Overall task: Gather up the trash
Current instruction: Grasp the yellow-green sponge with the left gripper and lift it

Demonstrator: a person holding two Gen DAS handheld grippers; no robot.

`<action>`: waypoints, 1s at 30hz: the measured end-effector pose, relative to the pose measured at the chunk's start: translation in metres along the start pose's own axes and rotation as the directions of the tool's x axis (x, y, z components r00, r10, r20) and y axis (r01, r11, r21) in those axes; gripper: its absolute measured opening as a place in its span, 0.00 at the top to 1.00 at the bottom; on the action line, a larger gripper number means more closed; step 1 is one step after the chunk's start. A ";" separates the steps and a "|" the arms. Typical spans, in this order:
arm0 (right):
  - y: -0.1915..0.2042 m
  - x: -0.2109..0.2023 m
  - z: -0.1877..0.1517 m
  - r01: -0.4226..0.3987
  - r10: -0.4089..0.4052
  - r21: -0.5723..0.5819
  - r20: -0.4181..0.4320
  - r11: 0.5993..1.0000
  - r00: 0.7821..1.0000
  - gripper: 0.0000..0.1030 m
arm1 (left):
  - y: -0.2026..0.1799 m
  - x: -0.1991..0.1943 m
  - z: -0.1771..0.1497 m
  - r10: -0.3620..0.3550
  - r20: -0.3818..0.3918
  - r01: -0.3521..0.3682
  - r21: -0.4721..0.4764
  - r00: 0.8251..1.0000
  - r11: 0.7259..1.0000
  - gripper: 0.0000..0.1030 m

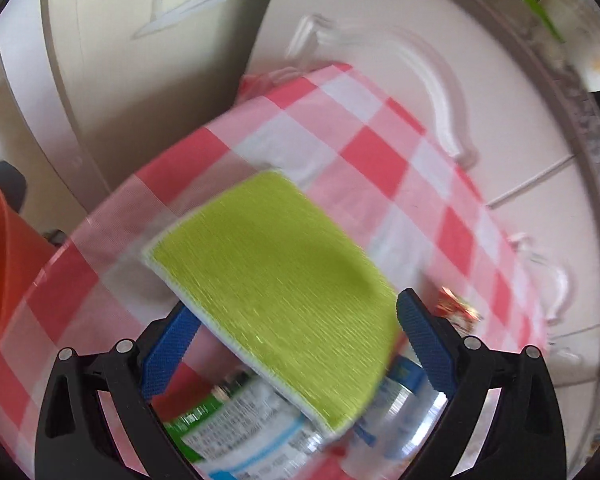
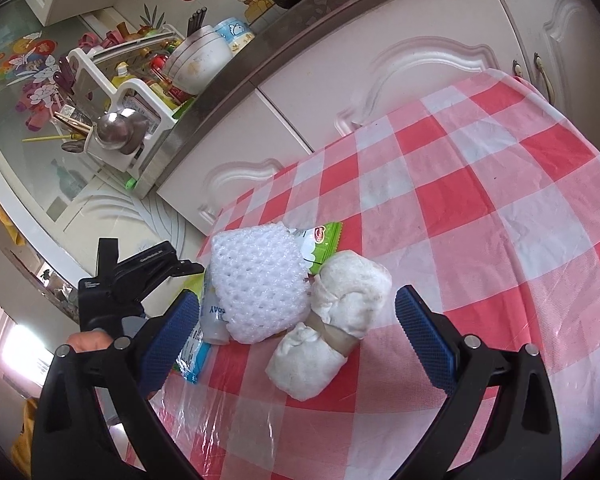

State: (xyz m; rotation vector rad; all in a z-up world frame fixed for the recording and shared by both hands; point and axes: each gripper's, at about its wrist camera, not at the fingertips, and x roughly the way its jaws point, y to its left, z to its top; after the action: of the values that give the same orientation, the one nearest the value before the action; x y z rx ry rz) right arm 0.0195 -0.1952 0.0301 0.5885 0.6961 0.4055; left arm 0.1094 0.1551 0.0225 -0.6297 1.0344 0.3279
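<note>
In the left wrist view, the left gripper (image 1: 296, 344) hangs over the bench (image 1: 380, 152), which wears a red-and-white checked cloth. A yellow-green sponge pad (image 1: 272, 276) lies tilted between the blue fingers (image 1: 424, 344); the picture is blurred, so whether the jaws are clamped on it or merely spread around it cannot be told. Under the pad lies a clear plastic bottle (image 1: 240, 424) with a green, white and blue label. A small crumpled red wrapper (image 1: 458, 306) sits on the cloth to the right, and an orange bin (image 1: 4, 272) shows at the left edge. In the right wrist view, the right gripper (image 2: 298, 340) has its jaws spread wide and empty above a heap of trash near the bench's edge: a white foam net (image 2: 256, 284), a green snack wrapper (image 2: 320, 244) tucked behind it, two wads of white tissue (image 2: 348, 292) touching each other, and a blue-and-white packet (image 2: 194, 356) by the left finger. The other handheld gripper shows at the left, beside the bench.
</note>
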 end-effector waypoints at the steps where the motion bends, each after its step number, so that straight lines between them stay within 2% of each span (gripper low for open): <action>1: 0.001 0.001 -0.001 0.004 -0.004 -0.006 -0.006 1.000 1.000 0.04 | -0.001 0.000 0.001 0.007 0.009 -0.007 0.009 1.000 1.000 0.06; 10: 0.005 0.015 -0.007 0.047 -0.050 -0.055 -0.054 0.997 0.997 0.04 | -0.017 0.015 0.016 0.097 0.010 -0.097 0.052 0.995 0.994 0.06; 14: 0.005 0.015 -0.007 0.046 -0.049 -0.053 -0.055 0.997 0.997 0.04 | -0.029 0.020 0.021 0.152 0.035 -0.155 0.106 0.988 0.982 0.04; 17: 0.005 0.016 -0.008 0.050 -0.053 -0.054 -0.057 0.997 0.997 0.04 | -0.043 0.022 0.023 0.210 0.063 -0.218 0.185 0.976 0.958 0.04; 19: 0.006 0.018 -0.009 0.055 -0.059 -0.061 -0.063 0.997 0.996 0.04 | -0.054 0.023 0.021 0.254 0.109 -0.274 0.250 0.961 0.929 0.04; 22: 0.008 0.022 -0.011 0.061 -0.067 -0.075 -0.075 0.995 0.995 0.04 | -0.070 0.021 0.013 0.303 0.198 -0.356 0.351 0.932 0.866 0.05; 24: 0.010 0.024 -0.012 0.067 -0.074 -0.083 -0.081 0.994 0.994 0.04 | -0.077 0.019 0.007 0.311 0.247 -0.388 0.395 0.918 0.833 0.08; 25: 0.010 0.025 -0.013 0.072 -0.080 -0.087 -0.084 0.994 0.993 0.04 | -0.078 0.018 0.004 0.299 0.261 -0.385 0.410 0.918 0.826 0.15; 27: 0.010 0.026 -0.013 0.082 -0.090 -0.093 -0.089 0.992 0.992 0.04 | -0.080 0.017 0.001 0.265 0.269 -0.362 0.428 0.926 0.828 0.24; 29: 0.012 0.028 -0.014 0.089 -0.098 -0.102 -0.092 0.991 0.991 0.04 | -0.081 0.015 -0.005 0.247 0.287 -0.358 0.452 0.925 0.817 0.30; 30: 0.012 0.028 -0.014 0.093 -0.103 -0.106 -0.091 0.990 0.991 0.04 | -0.081 0.015 -0.007 0.236 0.289 -0.351 0.463 0.928 0.814 0.37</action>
State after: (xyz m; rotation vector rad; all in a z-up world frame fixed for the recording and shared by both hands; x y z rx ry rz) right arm 0.0271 -0.1660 0.0157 0.4388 0.7887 0.3767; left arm 0.1553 0.0871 0.0336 0.0539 0.9511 0.3676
